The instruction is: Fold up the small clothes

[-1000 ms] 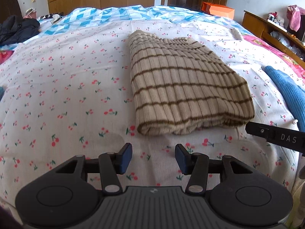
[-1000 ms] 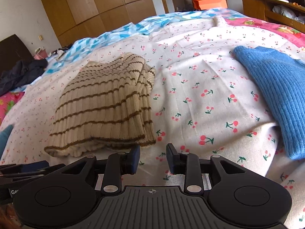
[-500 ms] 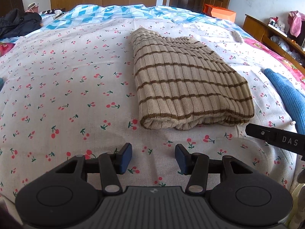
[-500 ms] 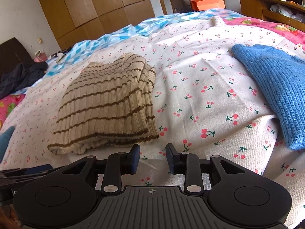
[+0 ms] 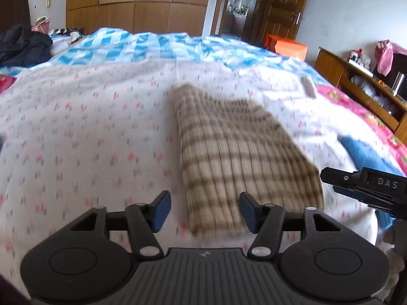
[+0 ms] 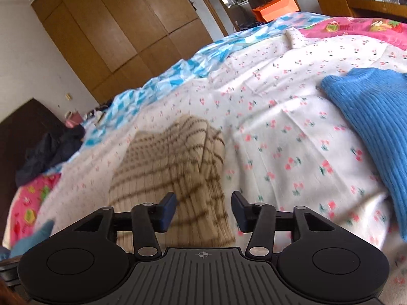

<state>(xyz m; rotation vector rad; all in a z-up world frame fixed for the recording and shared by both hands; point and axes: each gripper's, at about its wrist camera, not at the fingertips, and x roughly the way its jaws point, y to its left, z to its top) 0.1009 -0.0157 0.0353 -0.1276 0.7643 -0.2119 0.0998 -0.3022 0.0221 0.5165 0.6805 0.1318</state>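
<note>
1. The bed spreads out ahead of both grippers, under a white sheet printed with small cherries; a blue-and-white checked cover lies across its far end, and a pink printed cover runs along the far right edge.
2. A wooden wardrobe fills the wall beyond the bed, with an open doorway to its right.
3. A wooden shelf unit stands off to the right of the left gripper, past the bed edge.
4. The striped sweater, beige with brown bands, lies folded on the sheet directly ahead of the left gripper; its near edge shows between the spread fingers, which hold nothing. Both views are motion-blurred, so I cannot tell whether the fingers touch the knit.
5. In the right view the sweater sits ahead and slightly left of the right gripper, whose fingers are also parted wide and hold nothing; the near hem passes behind them.
6. A blue sweater lies on the sheet to the right of the right gripper, well apart from the striped one.
7. Dark clothing is heaped far left.
8. An orange box sits near the doorway.
9. The right gripper's tip, marked DAS, enters the left view at the right edge, just beside the sweater's near right corner.
</note>
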